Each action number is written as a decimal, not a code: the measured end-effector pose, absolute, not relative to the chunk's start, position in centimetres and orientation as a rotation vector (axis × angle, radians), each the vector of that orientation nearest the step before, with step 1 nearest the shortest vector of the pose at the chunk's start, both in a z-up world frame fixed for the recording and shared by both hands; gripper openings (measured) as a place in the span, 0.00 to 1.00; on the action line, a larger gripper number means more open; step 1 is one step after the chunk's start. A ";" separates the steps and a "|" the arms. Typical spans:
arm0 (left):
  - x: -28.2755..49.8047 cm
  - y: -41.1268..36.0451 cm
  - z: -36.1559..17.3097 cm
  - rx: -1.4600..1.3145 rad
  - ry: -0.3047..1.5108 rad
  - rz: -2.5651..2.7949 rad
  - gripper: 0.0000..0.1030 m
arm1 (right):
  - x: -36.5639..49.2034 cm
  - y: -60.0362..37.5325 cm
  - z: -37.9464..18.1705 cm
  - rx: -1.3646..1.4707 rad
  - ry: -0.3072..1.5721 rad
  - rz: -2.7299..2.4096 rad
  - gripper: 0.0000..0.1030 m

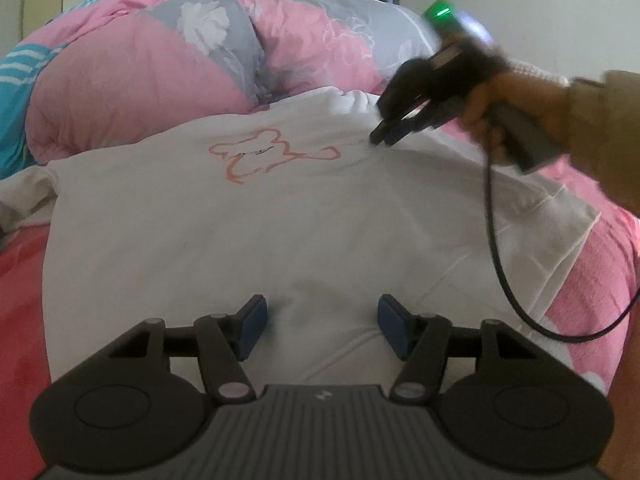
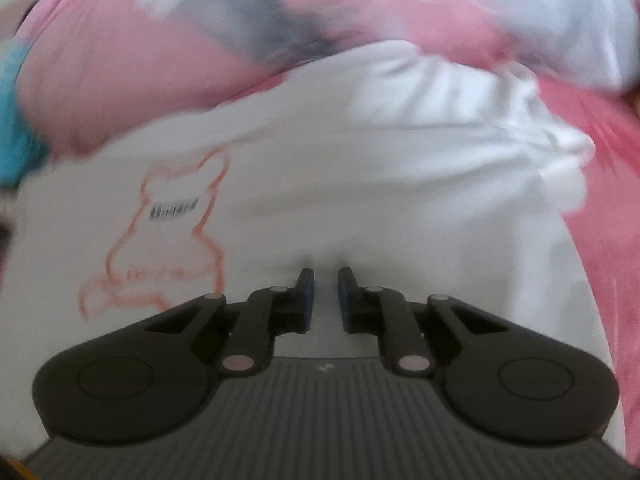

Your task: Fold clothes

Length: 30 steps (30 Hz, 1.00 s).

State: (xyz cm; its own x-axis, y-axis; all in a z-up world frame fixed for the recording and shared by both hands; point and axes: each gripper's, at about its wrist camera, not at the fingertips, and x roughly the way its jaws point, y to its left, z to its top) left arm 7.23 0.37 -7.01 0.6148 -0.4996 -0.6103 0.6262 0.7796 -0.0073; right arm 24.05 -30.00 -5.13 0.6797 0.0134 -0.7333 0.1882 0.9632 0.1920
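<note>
A white T-shirt [image 1: 280, 220] with an orange bear outline [image 1: 264, 152] lies spread flat on the bed. My left gripper [image 1: 322, 312] hovers open over the shirt's near part, close to a seam, with nothing between its blue pads [image 1: 252, 320]. My right gripper [image 1: 382, 138], held by a hand [image 1: 500, 100], points down at the shirt's far right area, tips just above or on the cloth. In the blurred right wrist view, the right gripper [image 2: 326, 280] shows a narrow gap between its pads, with the shirt [image 2: 360, 200] and bear print [image 2: 176, 220] below and no cloth pinched.
A bunched pink and grey floral quilt [image 1: 140, 80] lies behind the shirt, with a teal striped cloth [image 1: 20, 68] at far left. Pink bedsheet [image 1: 592, 280] shows on the right. A black cable [image 1: 500, 260] hangs from the right gripper over the shirt's right side.
</note>
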 end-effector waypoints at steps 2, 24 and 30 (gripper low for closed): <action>7.2 0.4 -6.9 0.216 0.627 -0.646 0.62 | 22.0 -29.2 -3.7 0.265 0.815 -0.014 0.16; 6.1 2.1 -6.5 0.194 0.644 -0.683 0.62 | 29.8 -19.0 -3.8 0.274 0.908 0.347 0.16; 5.9 3.0 -6.9 0.179 0.657 -0.706 0.62 | 33.3 -11.7 -5.9 0.122 0.988 0.489 0.17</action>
